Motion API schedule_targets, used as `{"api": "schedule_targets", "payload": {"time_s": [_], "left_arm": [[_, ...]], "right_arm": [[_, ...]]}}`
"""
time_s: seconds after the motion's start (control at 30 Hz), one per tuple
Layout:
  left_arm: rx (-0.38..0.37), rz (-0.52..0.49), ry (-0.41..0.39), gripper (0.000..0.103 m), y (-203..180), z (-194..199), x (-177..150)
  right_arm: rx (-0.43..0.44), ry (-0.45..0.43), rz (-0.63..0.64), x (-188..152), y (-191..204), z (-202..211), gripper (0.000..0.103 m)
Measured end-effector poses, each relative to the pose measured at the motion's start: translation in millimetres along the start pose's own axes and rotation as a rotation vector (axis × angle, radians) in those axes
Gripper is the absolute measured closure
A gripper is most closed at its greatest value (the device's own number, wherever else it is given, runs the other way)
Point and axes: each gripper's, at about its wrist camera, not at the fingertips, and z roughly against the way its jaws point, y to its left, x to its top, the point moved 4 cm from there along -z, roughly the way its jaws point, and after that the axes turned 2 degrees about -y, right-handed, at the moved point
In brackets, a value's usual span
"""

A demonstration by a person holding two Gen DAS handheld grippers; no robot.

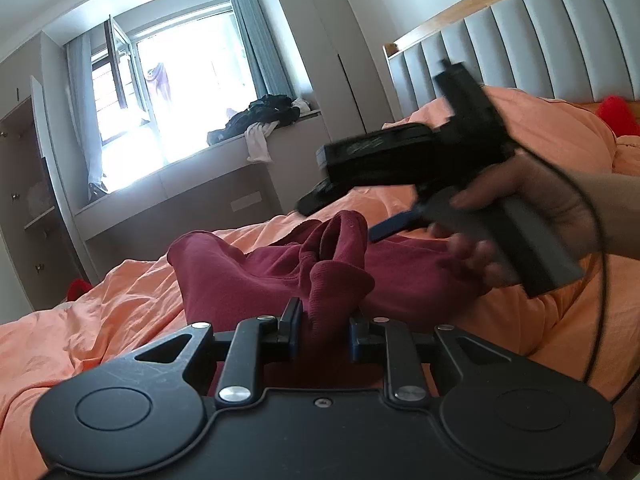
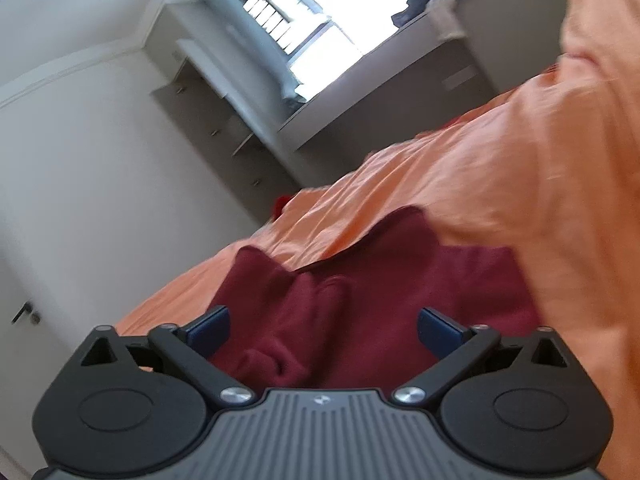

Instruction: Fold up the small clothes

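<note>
Maroon garment (image 1: 280, 272) on orange bedding (image 1: 132, 300); left tongs (image 1: 325, 322) pinching its fold, right tongs (image 2: 324, 330) wide.

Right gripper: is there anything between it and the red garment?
Nothing visible. The right gripper is open, with the red garment straight ahead on the orange duvet. The left gripper is already shut on a bunched fold.

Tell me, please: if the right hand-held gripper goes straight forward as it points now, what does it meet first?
Most likely the dark red garment, which lies directly ahead between the open jaws of the right hand-held gripper; depth is unclear.
</note>
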Motion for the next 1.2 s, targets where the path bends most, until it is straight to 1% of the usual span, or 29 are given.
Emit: {"api": "schedule_targets", "payload": {"time_s": [0.03, 0.1, 0.13, 0.17, 0.2, 0.23, 0.27, 0.3, 0.33, 0.37, 0.4, 0.6, 0.83, 0.93, 1.03, 1.2], "left_arm": [[0.000, 0.001, 0.002, 0.079, 1, 1, -1], [0.003, -0.002, 0.005, 0.079, 1, 0, 0], [0.005, -0.008, 0.005, 0.079, 0, 0, 0], [0.007, -0.014, 0.006, 0.079, -1, 0, 0], [0.008, -0.019, 0.007, 0.079, -3, -1, 0], [0.011, -0.022, 0.008, 0.079, -4, -1, 1], [0.013, -0.024, 0.009, 0.079, -5, -1, 1], [0.015, -0.023, 0.009, 0.079, -5, -1, 1], [0.016, -0.020, 0.010, 0.079, -6, -2, 2], [0.017, -0.019, 0.009, 0.079, -8, -2, 2], [0.017, -0.020, 0.008, 0.079, -9, -2, 3], [-0.001, -0.029, -0.015, 0.080, -14, -11, 12], [-0.065, 0.011, -0.039, 0.082, -25, -33, 33], [-0.094, -0.003, -0.038, 0.082, -35, -42, 36], [-0.107, -0.018, -0.026, 0.082, -44, -49, 35], [-0.122, -0.006, -0.001, 0.082, -49, -59, 35]], "right_arm": [[-0.004, 0.015, 0.020, 1, 2, -7, 0.016], [-0.004, 0.039, 0.063, 2, 7, -20, 0.027], [0.002, 0.053, 0.080, 2, 8, -26, 0.031], [0.004, 0.063, 0.091, 1, 9, -30, 0.042], [-0.001, 0.071, 0.102, -1, 11, -34, 0.057], [-0.004, 0.076, 0.108, -1, 11, -37, 0.065], [-0.010, 0.079, 0.117, -2, 12, -38, 0.075], [-0.009, 0.078, 0.126, -3, 13, -38, 0.081], [-0.011, 0.068, 0.143, -4, 14, -36, 0.084], [-0.015, 0.057, 0.159, -3, 15, -31, 0.090], [-0.019, 0.043, 0.176, -3, 16, -28, 0.093], [-0.034, -0.083, 0.227, 14, 22, -2, 0.097], [-0.088, -0.158, 0.216, 35, 6, 19, 0.097], [-0.119, -0.161, 0.203, 41, -7, 27, 0.097], [-0.144, -0.152, 0.198, 42, -17, 30, 0.097], [-0.186, -0.132, 0.208, 38, -26, 28, 0.097]]}}
